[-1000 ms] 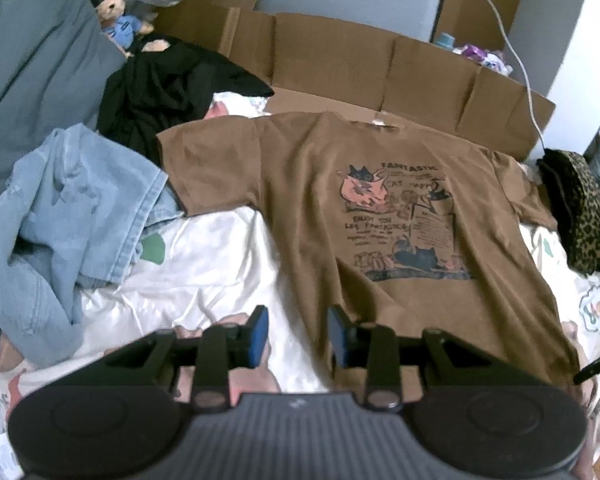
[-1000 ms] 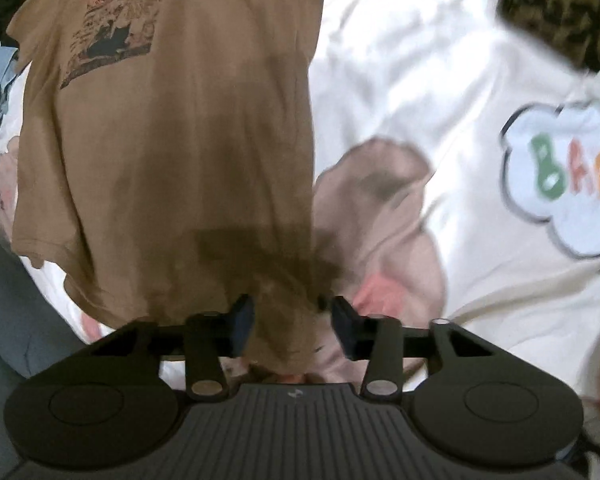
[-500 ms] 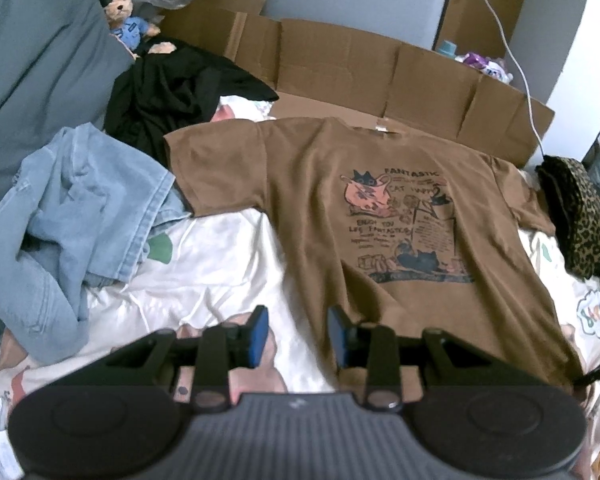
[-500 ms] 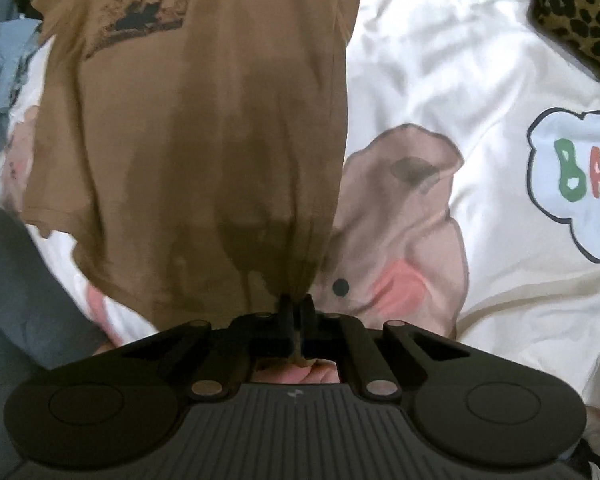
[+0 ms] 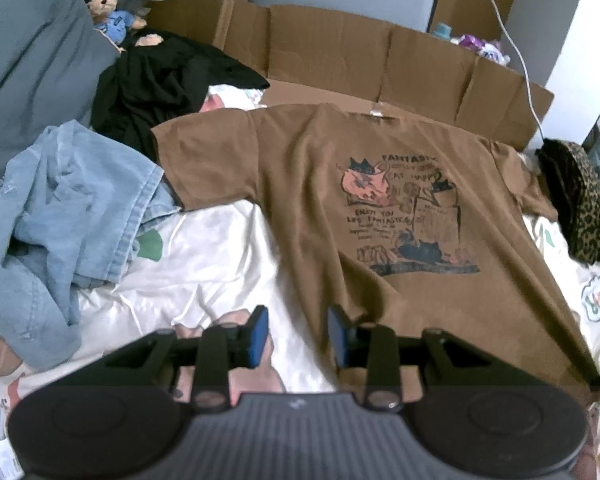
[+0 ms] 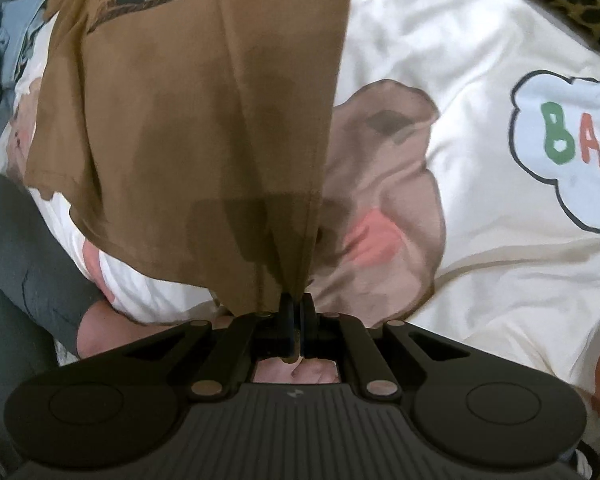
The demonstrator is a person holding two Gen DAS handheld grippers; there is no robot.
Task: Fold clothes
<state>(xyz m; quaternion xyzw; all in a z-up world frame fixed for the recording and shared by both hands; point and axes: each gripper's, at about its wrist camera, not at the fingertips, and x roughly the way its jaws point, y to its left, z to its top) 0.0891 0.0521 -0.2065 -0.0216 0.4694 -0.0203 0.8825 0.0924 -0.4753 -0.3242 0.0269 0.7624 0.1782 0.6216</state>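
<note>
A brown T-shirt [image 5: 340, 208] with a cat print lies spread face up on a white printed bedsheet [image 5: 204, 264], collar at the far side. My left gripper [image 5: 298, 334] hovers open over the shirt's near left hem corner; its blue pads [image 5: 259, 334] hold nothing, and the right finger stands over the brown cloth. In the right wrist view my right gripper [image 6: 297, 312] is shut on the brown T-shirt [image 6: 204, 128] at its near right hem corner, and the cloth pulls taut up from the sheet [image 6: 480, 168] into the pinched fingers.
Light blue jeans [image 5: 64, 216] and a black garment [image 5: 156, 84] lie at the left. A leopard-print item [image 5: 580, 204] sits at the right edge. Cardboard [image 5: 380, 56] lines the far side, with a teddy bear [image 5: 108, 8] at the back left. A person's grey-clad leg [image 6: 16, 264] is near left.
My right gripper closed on the shirt's hem corner, and the cloth now stretches tight into it. The left gripper stayed open and hardly moved.
</note>
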